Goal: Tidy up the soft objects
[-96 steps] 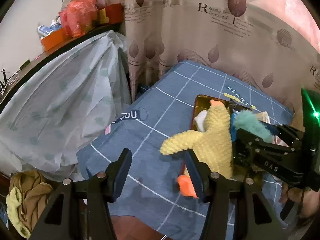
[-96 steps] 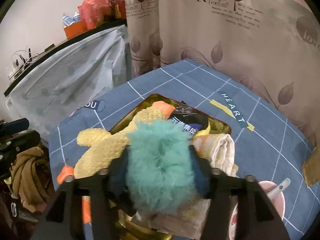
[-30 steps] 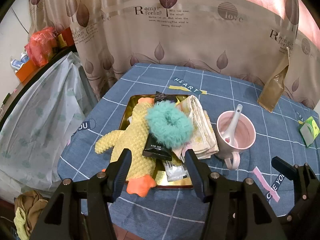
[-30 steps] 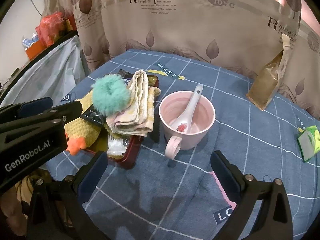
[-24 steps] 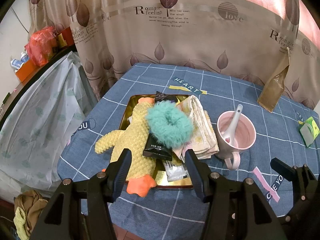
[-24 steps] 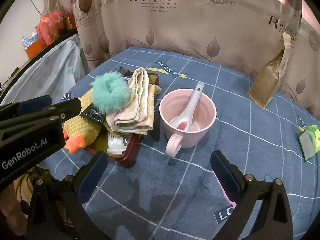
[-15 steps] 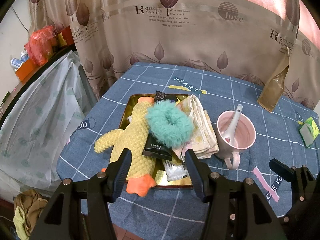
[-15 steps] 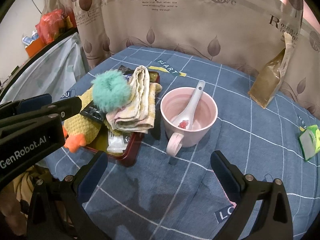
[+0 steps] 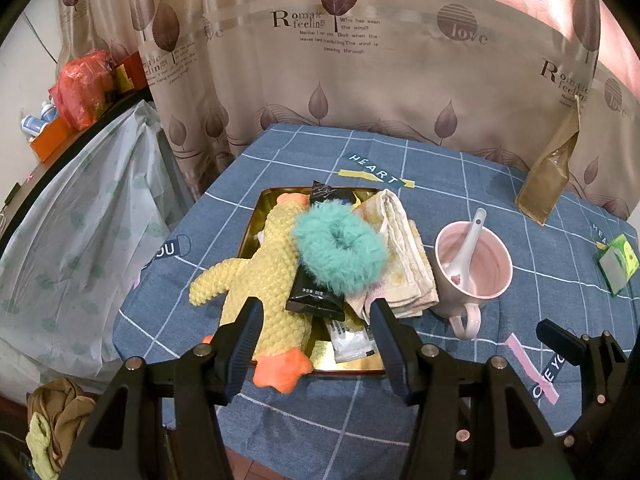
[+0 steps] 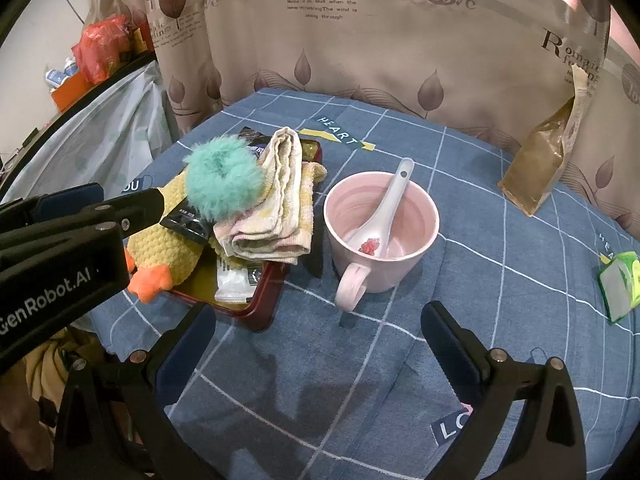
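Note:
A gold tray (image 9: 348,362) with a red rim (image 10: 264,304) holds a yellow plush duck (image 9: 264,280) (image 10: 168,246), a teal fluffy scrunchie (image 9: 340,254) (image 10: 222,178) on top, and a folded cream towel (image 9: 404,252) (image 10: 280,204). Black and white sachets (image 9: 316,296) lie between them. My left gripper (image 9: 316,324) is open and empty, held above the tray's near edge. My right gripper (image 10: 318,334) is wide open and empty, above bare cloth in front of the mug.
A pink mug (image 9: 474,264) (image 10: 380,232) with a white spoon stands right of the tray. A brown pouch (image 10: 540,168) leans on the curtain at the back right. A green packet (image 10: 622,284) lies far right. The table edge drops at left beside a plastic-covered surface (image 9: 80,220).
Since 3.2 s ago my right gripper has let go of the teal scrunchie, which now rests on the tray pile. Both grippers have pulled back; over the last second they hardly move.

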`<state>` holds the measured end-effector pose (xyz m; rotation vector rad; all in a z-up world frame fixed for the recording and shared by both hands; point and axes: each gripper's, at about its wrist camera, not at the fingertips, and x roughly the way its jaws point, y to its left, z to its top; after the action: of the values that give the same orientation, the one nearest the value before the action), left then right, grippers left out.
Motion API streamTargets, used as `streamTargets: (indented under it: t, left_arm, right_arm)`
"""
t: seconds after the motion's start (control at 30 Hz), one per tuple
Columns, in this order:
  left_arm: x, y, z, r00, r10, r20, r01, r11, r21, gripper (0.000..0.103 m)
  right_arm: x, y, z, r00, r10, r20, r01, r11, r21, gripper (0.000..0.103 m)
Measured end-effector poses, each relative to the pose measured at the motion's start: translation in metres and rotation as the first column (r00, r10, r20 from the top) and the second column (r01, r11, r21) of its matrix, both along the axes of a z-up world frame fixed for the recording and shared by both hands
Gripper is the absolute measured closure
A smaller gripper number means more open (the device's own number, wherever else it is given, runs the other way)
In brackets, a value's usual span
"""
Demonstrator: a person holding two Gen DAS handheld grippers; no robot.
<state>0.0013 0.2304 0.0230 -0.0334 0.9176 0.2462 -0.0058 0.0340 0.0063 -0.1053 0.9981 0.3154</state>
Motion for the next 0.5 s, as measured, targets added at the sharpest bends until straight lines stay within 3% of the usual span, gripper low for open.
streamTargets:
  t: [0.5]
  left_arm:
    - [-0.0017,-0.0028,-0.0017,1.000,-0.019,0.003,0.019,1.000,-0.003,0.046]
  right_arm:
    - [-0.0006,0.0022,-0.0012,1.000,0.006,-0.001,-0.006,1.000,-0.006,0.002]
